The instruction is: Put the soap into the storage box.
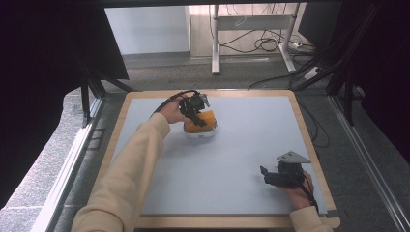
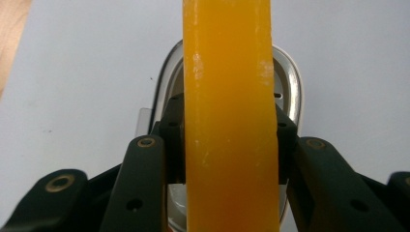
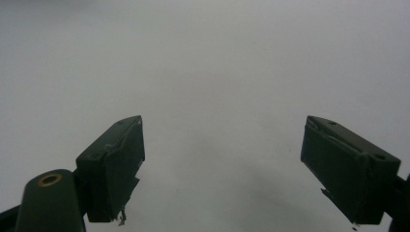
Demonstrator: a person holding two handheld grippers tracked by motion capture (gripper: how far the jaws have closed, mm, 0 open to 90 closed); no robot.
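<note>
Pale tabletop (image 1: 232,159) is lying mostly bare. Near its far edge, the left gripper (image 1: 196,115) is clamping its fingers (image 2: 171,135) on one orange block (image 2: 229,121) over one white dish (image 1: 199,133). The right gripper (image 1: 270,177) is resting near the front right corner, fingers (image 3: 116,164) spread wide, holding nothing.

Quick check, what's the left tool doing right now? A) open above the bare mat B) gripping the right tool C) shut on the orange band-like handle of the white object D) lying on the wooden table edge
C: in the left gripper view the left tool's black pads press both sides of the orange band-like handle, with the white object beneath it.
</note>
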